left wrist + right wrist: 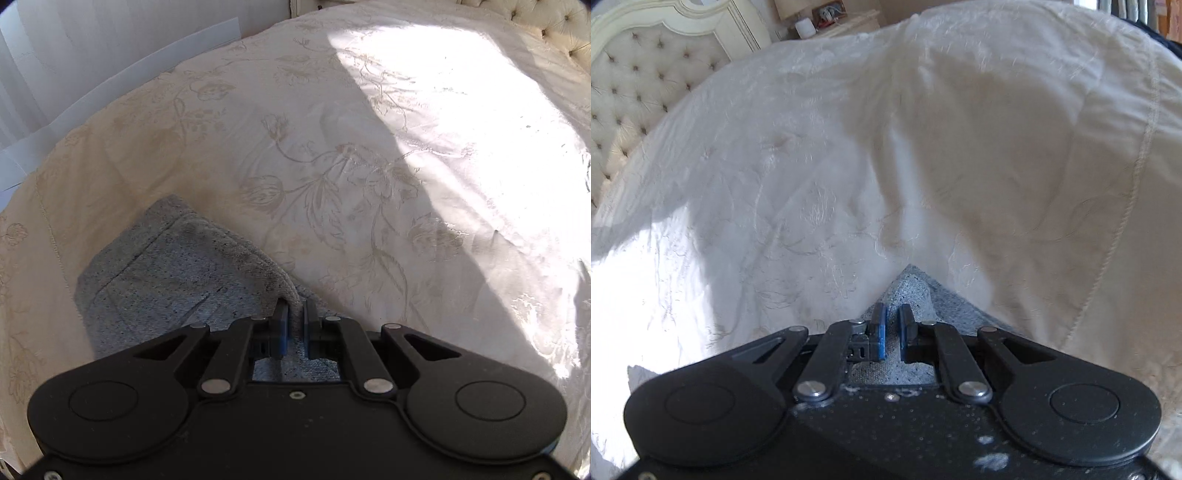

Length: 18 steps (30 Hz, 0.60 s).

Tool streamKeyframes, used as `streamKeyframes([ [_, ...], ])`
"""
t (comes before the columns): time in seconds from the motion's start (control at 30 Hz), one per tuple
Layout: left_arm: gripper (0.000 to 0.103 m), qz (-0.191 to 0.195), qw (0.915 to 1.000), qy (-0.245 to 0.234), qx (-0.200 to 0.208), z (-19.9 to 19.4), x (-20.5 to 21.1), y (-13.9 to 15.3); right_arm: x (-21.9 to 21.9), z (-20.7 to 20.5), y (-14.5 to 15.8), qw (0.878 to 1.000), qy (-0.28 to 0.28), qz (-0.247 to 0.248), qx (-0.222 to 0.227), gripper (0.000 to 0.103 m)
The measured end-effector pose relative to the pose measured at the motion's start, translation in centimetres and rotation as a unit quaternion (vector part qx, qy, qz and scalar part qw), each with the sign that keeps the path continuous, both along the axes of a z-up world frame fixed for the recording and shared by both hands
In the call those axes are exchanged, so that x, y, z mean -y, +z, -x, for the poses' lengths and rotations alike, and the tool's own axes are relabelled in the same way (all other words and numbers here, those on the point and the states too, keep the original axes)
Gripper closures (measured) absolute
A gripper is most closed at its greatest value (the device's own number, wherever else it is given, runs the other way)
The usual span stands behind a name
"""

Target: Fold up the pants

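1. The left gripper [295, 314] is sitting at the bottom centre of the left wrist view, its blue-padded fingers drawn close and pinching a raised edge of the grey pants [177, 273].
2. The pants are lying in the lower left of that view on the cream floral bedspread [332, 166], with one seamed corner spreading toward the left edge of the bedspread.
3. The right gripper [893, 321] is sitting at the bottom centre of the right wrist view, its fingers likewise nearly together and pinching a pointed corner of the same grey fabric [908, 291], which is peaking up just above the fingertips.
4. A tufted headboard [635, 88] is showing in the upper left of the right wrist view, well apart from the cloth.
5. The right wrist view is blurring, so the exact depth of the bite there is hard to tell.
6. Judging from both grips, a fold is being carried, and only thin edges are being held; a quick pull is likely to let the fabric slip out of either pinch.
7. If the two grippers are travelling unevenly, the fold is likely to land skewed or bunch up.
8. Dragging low is also risking catching and wrinkling the bedspread underneath.
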<state>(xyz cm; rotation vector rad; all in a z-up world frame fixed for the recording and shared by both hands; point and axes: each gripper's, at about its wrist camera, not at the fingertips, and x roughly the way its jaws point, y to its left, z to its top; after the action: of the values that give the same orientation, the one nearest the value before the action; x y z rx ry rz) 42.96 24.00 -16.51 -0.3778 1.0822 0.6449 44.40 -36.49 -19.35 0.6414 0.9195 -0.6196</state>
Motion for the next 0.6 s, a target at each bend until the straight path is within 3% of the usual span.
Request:
streamKeyframes([
  [0.13, 0.092, -0.034, 0.9988, -0.012, -0.032, -2.2, 1.1, -2.1, -0.3, -2.2, -1.3, 1.000, 0.021, 0.004, -0.016, 0.094],
  [0.3, 0.092, -0.054, 0.9978, -0.014, -0.036, -3.5, 1.1, -3.2, 0.3, -3.3, -1.9, 0.999, 0.049, -0.010, -0.005, 0.088],
  [0.43, 0.100, -0.105, 0.9937, -0.023, -0.032, -4.4, 0.5, -2.8, 0.9, -3.2, -1.5, 0.998, 0.060, 0.015, 0.003, 0.098],
  [0.6, 0.094, -0.135, 0.9886, -0.056, -0.037, -4.5, 0.2, -1.3, -1.0, -3.1, 0.8, 0.989, 0.146, 0.021, 0.018, 0.091],
])
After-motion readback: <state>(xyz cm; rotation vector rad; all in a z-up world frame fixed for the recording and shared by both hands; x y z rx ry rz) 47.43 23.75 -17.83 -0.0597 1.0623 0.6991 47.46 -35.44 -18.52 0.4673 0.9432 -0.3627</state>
